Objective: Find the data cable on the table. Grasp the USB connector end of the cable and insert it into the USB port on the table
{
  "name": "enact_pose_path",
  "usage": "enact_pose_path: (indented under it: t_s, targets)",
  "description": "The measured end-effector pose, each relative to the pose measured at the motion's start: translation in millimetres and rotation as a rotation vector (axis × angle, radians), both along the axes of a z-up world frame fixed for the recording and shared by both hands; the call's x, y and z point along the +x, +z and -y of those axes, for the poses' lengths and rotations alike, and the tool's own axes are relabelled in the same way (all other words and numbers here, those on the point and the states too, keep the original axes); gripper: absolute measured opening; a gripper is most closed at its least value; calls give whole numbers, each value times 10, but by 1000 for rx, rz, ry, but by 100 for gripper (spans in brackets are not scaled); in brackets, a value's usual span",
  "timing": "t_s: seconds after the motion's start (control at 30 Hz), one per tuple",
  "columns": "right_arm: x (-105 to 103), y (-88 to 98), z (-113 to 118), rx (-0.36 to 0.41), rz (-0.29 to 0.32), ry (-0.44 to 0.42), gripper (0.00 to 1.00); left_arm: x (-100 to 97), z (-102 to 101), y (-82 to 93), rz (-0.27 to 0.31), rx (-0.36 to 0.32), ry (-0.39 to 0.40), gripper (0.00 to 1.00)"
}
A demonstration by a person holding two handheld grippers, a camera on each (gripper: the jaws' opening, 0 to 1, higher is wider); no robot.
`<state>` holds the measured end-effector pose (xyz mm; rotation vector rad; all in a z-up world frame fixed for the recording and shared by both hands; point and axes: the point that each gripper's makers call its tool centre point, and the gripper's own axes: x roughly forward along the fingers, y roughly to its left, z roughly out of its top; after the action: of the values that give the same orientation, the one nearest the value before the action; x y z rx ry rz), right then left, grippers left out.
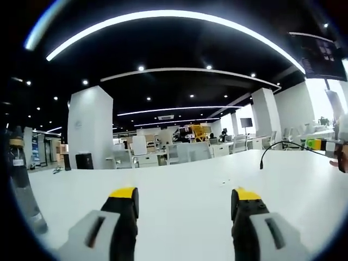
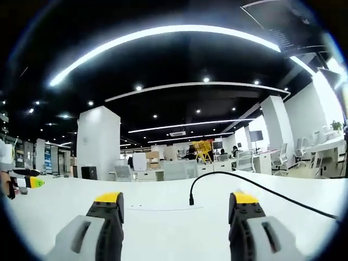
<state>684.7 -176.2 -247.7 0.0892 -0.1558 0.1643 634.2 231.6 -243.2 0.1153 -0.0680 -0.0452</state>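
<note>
A broad white table (image 1: 179, 174) is seen in an open-plan office, under a dark ceiling crossed by curved light strips (image 2: 163, 32); two white pillars (image 1: 89, 128) are counted beyond it, with rows of desks and chairs further back. One clear bottle (image 1: 19, 174) is stood at the table's left edge. One black data cable (image 1: 283, 142) is arched above the table towards its right edge, and its free end (image 2: 191, 199) is pointed downward near the middle of the table, just ahead of the right gripper (image 2: 176, 198); whether that end touches the table cannot be told. The right gripper's yellow-tipped jaws are spread wide, with nothing grasped. The left gripper (image 1: 185, 194) is likewise released, its jaws set wide apart over bare table, with nothing touched.
</note>
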Motion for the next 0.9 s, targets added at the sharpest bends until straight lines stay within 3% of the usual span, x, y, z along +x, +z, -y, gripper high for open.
enact_pose_path:
  t_s: [0.2,0.5,0.9]
  targets:
    - [4,6,61,-13,5,-19,78,11,25,-17,-3,10,0,69]
    - [2,12,193,27,6,-49,79,34,86,-67,-19,13,-19,69]
    - [6,7,153,30,3,-33,77,54,55,-125,-36,10,-9,69]
